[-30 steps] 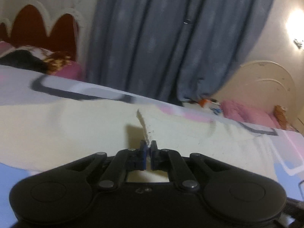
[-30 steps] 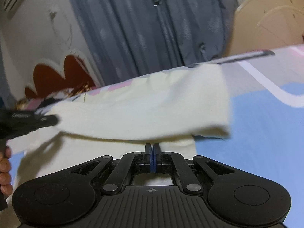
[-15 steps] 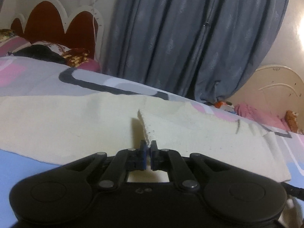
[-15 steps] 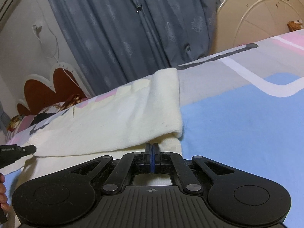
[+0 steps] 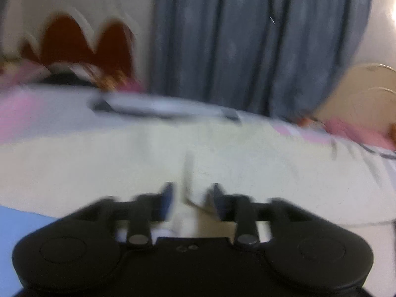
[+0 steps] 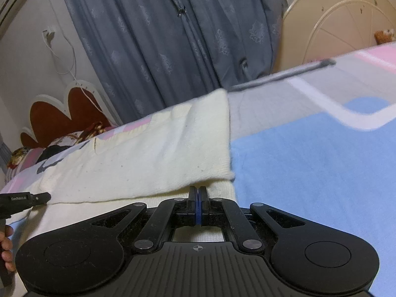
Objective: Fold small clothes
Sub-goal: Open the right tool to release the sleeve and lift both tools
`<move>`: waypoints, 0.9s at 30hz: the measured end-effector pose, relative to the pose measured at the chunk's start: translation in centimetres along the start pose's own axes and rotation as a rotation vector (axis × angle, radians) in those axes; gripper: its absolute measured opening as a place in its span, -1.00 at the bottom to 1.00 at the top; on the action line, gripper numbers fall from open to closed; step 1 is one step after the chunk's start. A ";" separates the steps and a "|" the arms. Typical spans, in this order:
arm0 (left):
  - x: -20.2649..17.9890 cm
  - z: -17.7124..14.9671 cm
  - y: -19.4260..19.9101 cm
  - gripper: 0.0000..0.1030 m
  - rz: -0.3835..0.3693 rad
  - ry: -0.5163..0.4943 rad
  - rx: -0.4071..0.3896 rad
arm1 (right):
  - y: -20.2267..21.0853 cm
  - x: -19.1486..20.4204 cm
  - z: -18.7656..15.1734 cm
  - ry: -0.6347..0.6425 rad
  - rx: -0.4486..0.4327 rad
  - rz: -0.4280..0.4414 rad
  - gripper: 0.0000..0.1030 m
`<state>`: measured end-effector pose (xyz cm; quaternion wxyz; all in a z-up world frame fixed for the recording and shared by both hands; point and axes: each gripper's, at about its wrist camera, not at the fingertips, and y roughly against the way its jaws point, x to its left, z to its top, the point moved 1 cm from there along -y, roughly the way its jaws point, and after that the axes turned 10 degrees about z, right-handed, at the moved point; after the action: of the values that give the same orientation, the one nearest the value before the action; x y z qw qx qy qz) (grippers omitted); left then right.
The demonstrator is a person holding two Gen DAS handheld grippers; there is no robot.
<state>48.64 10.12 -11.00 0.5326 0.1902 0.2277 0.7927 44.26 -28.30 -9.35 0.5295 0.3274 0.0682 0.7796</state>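
Left wrist view, badly smeared. Left gripper (image 5: 191,200) low over the cream garment (image 5: 123,168), jaws spread apart with a clear gap between the blue pads; a thin upright ridge of cloth (image 5: 188,170) standing in that gap, touching neither pad as far as the blur allows. Garment spread wide across the bed (image 5: 49,116), over a pink, grey and blue bedsheet (image 5: 14,225). Behind: a red scalloped headboard (image 5: 74,42), a grey-blue curtain (image 5: 247,44), a cream round headboard (image 5: 366,94) far right.

Right wrist view, sharp. Right gripper (image 6: 197,198) at the near edge of the cream garment (image 6: 148,158), jaws pressed tight together, blue pads meeting with no gap. Cannot tell whether cloth sits pinched between them; folded upper layer of the garment ending just above the tips, lower layer lying beneath them. Folded layer reaching back toward the curtain (image 6: 160,37), its right edge straight against the blue patch of bedsheet (image 6: 309,160). Tip of the left gripper (image 6: 37,197) at the far left, right by the garment's fold line, with fingers (image 6: 6,247) of the holding hand below it. Red headboard (image 6: 61,113) and a white cable (image 6: 71,57) on the wall at left.
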 end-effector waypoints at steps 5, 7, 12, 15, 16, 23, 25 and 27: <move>-5.9 0.1 0.7 -0.14 -0.093 -0.143 -0.050 | -2.7 -0.2 2.2 0.024 0.007 -0.010 -1.00; -7.3 -0.4 -0.5 -0.12 -0.099 -0.176 -0.017 | -5.3 0.8 2.2 0.099 0.057 0.017 -1.00; -4.2 -1.1 -2.1 -0.10 -0.066 -0.081 0.017 | -5.6 -2.9 2.6 0.034 0.053 -0.079 -1.00; -5.1 -0.2 -1.6 -0.09 -0.062 -0.097 -0.005 | -5.3 -3.0 2.8 0.092 0.035 -0.086 -1.00; -5.6 0.1 -1.7 -0.07 -0.071 -0.104 -0.009 | -5.4 -2.6 2.9 0.120 0.019 -0.061 -1.00; -7.8 1.2 -3.8 -0.05 -0.087 -0.190 -0.033 | -9.6 -0.4 4.7 0.321 0.017 -0.014 -1.00; -7.0 1.1 -4.7 -0.02 -0.096 -0.154 -0.001 | -12.1 -1.0 5.4 0.348 0.071 -0.071 -1.00; -6.2 1.0 -4.9 -0.02 -0.087 -0.130 0.002 | -13.8 -3.6 6.2 0.268 0.116 -0.128 -1.00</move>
<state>55.18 6.15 -13.28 0.5798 0.2319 0.2016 0.7546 59.44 -26.96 -12.37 0.5443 0.2455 0.2037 0.7759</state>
